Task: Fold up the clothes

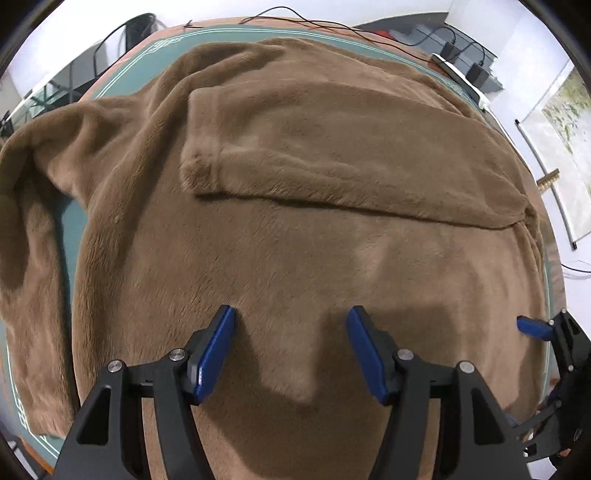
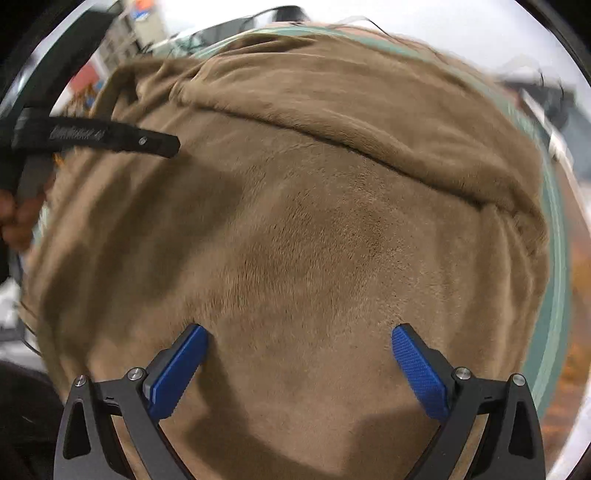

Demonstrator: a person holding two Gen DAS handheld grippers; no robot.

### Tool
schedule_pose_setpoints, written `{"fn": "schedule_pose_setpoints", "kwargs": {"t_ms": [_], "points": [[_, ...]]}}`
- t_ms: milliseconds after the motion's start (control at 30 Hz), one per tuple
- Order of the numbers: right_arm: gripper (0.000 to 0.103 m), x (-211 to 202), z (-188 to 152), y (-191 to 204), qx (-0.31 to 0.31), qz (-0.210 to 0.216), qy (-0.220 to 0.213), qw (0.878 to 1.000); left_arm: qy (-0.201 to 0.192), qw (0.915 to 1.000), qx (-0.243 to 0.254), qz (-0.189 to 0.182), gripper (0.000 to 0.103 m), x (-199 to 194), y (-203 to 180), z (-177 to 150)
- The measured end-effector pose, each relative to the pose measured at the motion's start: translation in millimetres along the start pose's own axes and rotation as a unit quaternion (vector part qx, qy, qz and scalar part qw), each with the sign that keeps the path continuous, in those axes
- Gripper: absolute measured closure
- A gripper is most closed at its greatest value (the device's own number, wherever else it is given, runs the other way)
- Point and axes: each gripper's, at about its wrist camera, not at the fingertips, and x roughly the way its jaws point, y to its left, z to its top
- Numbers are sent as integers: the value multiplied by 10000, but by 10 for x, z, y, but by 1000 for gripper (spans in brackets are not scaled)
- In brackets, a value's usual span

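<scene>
A brown fleece garment (image 1: 295,229) lies spread over the table. One sleeve (image 1: 332,162) is folded across its body, and the other sleeve (image 1: 33,258) lies out at the left. My left gripper (image 1: 291,317) is open and empty just above the lower body of the garment. The right gripper's blue fingertip (image 1: 532,326) shows at the right edge. In the right wrist view the garment (image 2: 314,240) fills the frame, with the folded sleeve (image 2: 369,125) across the top. My right gripper (image 2: 299,336) is open wide and empty above the fleece. The left gripper's black body (image 2: 96,138) shows at the upper left.
A teal mat with white border lines (image 1: 70,236) covers the table under the garment. Black cables (image 1: 332,26) and a power strip (image 1: 458,74) lie at the far edge. A wall chart (image 1: 554,147) hangs at the right.
</scene>
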Motion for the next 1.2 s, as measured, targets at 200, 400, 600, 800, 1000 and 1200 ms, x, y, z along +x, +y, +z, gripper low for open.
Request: {"fn": "schedule_pose_setpoints", "kwargs": {"t_ms": [200, 400, 600, 800, 1000, 1200], "points": [[1, 6, -7, 11, -35, -25, -67, 10000, -137, 9995, -297, 25, 35, -226, 73, -125], [0, 6, 2, 11, -42, -17, -114, 9999, -367, 9974, -611, -82, 35, -585, 283, -273], [1, -24, 96, 21, 202, -80, 136, 9997, -602, 9905, -1220, -215, 35, -847, 870, -379], [1, -372, 120, 242, 608, 143, -132, 9980, -751, 9821, -1706, -258, 35, -1036, 1599, -480], [1, -732, 269, 800, 537, 583, -579, 9952, -749, 9757, -2042, -281, 35, -1049, 2216, -687], [1, -812, 624, 1484, 498, 1288, -898, 9863, -822, 9754, -2038, -159, 35, -1036, 2648, -856]]}}
